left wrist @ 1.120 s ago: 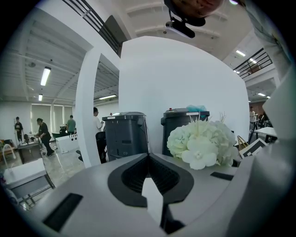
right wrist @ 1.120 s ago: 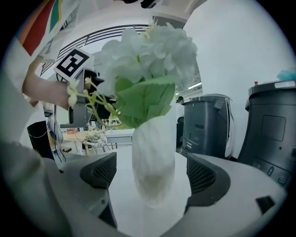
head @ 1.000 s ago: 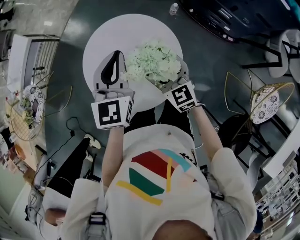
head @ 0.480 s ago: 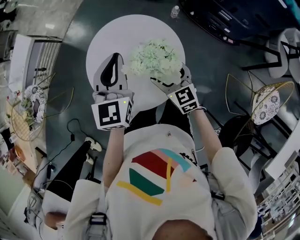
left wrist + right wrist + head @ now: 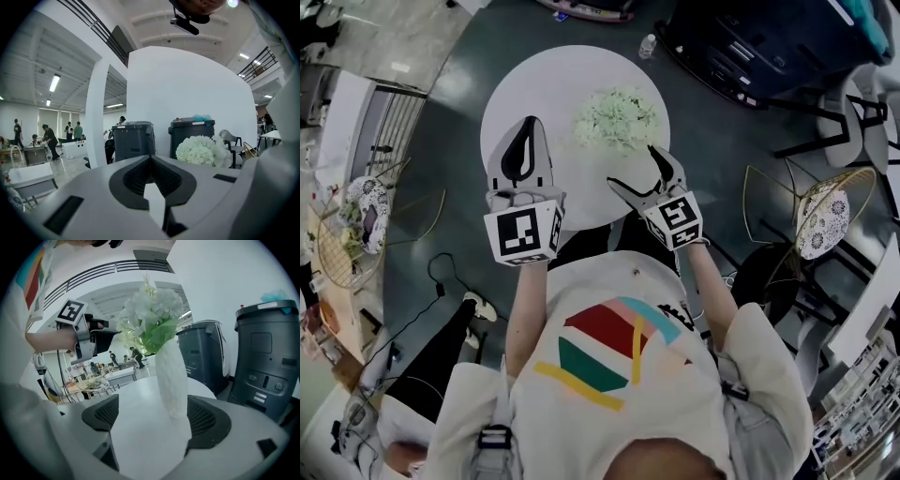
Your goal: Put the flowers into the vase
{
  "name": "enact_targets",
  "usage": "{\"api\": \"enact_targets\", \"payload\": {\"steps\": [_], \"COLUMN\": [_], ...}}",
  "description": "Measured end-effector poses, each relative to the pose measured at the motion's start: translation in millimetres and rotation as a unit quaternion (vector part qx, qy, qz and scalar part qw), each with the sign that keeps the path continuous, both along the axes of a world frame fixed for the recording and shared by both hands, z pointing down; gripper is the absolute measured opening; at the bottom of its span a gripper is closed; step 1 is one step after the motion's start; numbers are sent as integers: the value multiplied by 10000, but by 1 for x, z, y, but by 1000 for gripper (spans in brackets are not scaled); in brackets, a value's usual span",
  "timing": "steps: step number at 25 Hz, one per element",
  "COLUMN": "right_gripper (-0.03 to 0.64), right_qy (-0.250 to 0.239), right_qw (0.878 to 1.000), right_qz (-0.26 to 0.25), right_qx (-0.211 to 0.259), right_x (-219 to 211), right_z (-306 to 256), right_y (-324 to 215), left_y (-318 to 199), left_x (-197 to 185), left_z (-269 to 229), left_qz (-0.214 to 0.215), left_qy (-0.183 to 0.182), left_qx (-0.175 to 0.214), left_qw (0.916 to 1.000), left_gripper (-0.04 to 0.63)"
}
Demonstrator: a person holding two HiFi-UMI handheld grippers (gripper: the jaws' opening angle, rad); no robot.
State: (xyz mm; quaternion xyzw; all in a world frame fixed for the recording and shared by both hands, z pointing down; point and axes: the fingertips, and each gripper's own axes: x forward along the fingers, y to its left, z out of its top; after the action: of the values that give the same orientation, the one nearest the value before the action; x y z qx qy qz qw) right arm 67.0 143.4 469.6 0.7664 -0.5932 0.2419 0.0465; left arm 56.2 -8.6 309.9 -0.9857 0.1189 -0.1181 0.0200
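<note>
A bunch of pale green-white flowers (image 5: 617, 115) stands in a white textured vase (image 5: 171, 378) on the round white table (image 5: 534, 84). In the right gripper view the flowers (image 5: 151, 314) rise from the vase's mouth, upright. My right gripper (image 5: 636, 167) is open just short of the vase, which shows between and beyond its jaws (image 5: 152, 420) without touching them. My left gripper (image 5: 525, 127) is shut on nothing, left of the flowers and apart from them. In the left gripper view (image 5: 151, 164) the flowers (image 5: 201, 150) show to the right.
Gold wire chairs (image 5: 822, 206) stand right of the table, and another wire chair (image 5: 347, 225) at the left. Two dark bins (image 5: 136, 138) (image 5: 269, 357) stand beyond the table. A bottle (image 5: 647, 17) is on the floor at the far side, a cable (image 5: 441, 258) near my feet.
My right gripper has drawn back from under the flowers toward me and now stands open, free of the vase. The left gripper has hardly moved.
</note>
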Motion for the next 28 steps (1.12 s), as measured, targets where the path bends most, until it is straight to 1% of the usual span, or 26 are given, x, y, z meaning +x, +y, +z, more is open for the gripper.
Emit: {"api": "enact_targets", "payload": {"steps": [3,5,10,13,15,16,18,19,20,21,22,25,28], "right_gripper": [448,448,446,443,437,422,366,327,254,156,17,12,12], "right_qy": [-158,-143,180,317,521,643,897,1025,1144,1225,1244,1096,1237], "right_qw": [9993,9981,9917,9880,9849,9823,9745,9695,9643,9596,9561,9503,9472], "right_qz": [333,602,1213,1398,1460,1506,1642,1715,1763,1764,1714,1459,1273], "right_qx": [-1,59,379,573,769,905,1238,1422,1613,1816,2026,2524,2669], "right_x": [2,6,25,36,43,46,50,53,55,55,53,39,23], "right_z": [-9,-22,-74,-102,-129,-146,-188,-210,-231,-250,-266,-303,-325], "right_y": [14,25,43,42,38,36,33,32,30,27,24,5,-24], "left_y": [-5,-9,-23,-27,-29,-29,-29,-29,-29,-28,-28,-22,-20], "left_x": [-5,-9,-16,-18,-18,-19,-20,-19,-18,-16,-15,-22,-29], "left_z": [-7,-13,-27,-34,-41,-45,-55,-61,-66,-71,-76,-91,-109], "left_qz": [-30,-49,-174,-233,-224,-215,-190,-177,-172,-182,-204,-224,-190], "left_qy": [121,204,478,626,716,756,839,884,927,955,956,971,1191], "left_qx": [-4,-1,-2,-57,-34,-8,56,96,139,182,223,298,336], "left_qw": [9999,9998,9987,9977,9972,9969,9963,9959,9954,9951,9950,9946,9921], "left_gripper": [8,8,8,8,8,8,8,8,8,8,8,8,8]}}
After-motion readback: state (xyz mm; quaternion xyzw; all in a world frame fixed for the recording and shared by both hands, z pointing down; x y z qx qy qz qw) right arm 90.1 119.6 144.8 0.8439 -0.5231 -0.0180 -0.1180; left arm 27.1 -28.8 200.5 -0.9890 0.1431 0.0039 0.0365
